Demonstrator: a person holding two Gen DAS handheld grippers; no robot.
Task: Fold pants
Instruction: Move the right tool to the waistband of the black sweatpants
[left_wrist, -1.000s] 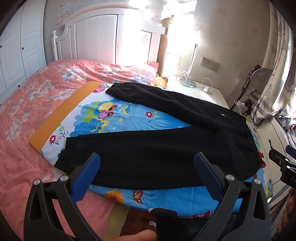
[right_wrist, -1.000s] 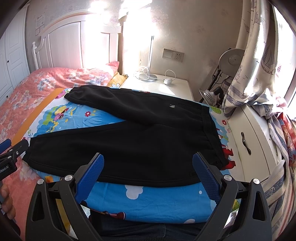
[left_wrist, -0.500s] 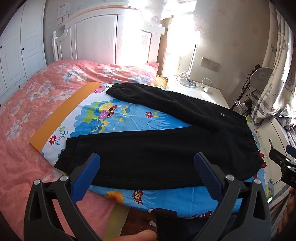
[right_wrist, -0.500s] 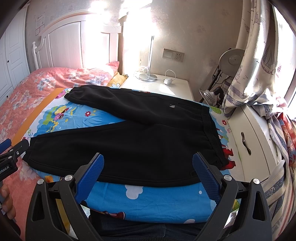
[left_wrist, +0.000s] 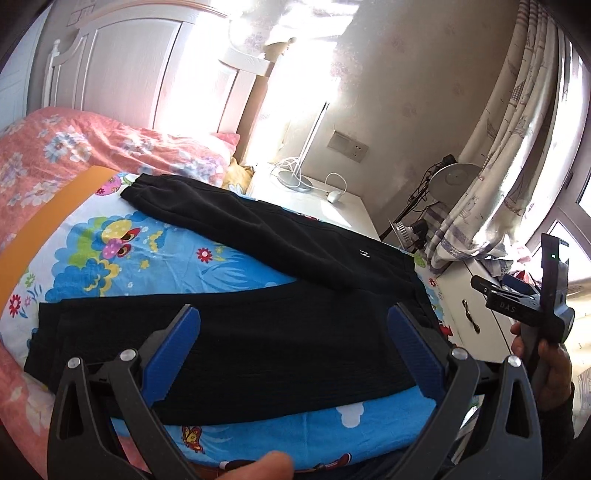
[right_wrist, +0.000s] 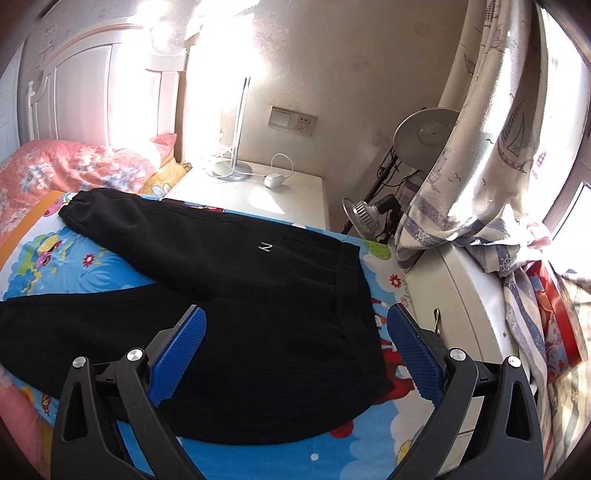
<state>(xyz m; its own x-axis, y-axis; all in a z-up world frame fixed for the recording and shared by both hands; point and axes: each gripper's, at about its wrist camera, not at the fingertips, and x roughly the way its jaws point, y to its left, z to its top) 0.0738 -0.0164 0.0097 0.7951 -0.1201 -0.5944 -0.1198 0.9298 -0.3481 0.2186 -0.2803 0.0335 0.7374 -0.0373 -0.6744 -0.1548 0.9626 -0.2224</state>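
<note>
Black pants (left_wrist: 258, 332) lie flat on a blue cartoon sheet (left_wrist: 155, 258), legs spread in a V to the left, waistband to the right. A small white logo (right_wrist: 265, 247) marks the far leg. My left gripper (left_wrist: 293, 343) is open and empty, above the near leg. My right gripper (right_wrist: 295, 343) is open and empty, above the waistband end (right_wrist: 351, 295) of the pants. The right gripper also shows in the left wrist view (left_wrist: 532, 306), held in a hand at the right edge.
A pink floral bedspread (left_wrist: 55, 147) and white headboard (left_wrist: 129, 74) lie to the left. A white nightstand (right_wrist: 258, 188) with a lamp base stands behind. A white cabinet (right_wrist: 454, 295), a curtain (right_wrist: 498, 166) and a desk lamp (right_wrist: 424, 136) are at the right.
Both grippers have moved forward and to the right, closer over the pants. The right gripper has swung toward the waistband end. The pants have not moved.
</note>
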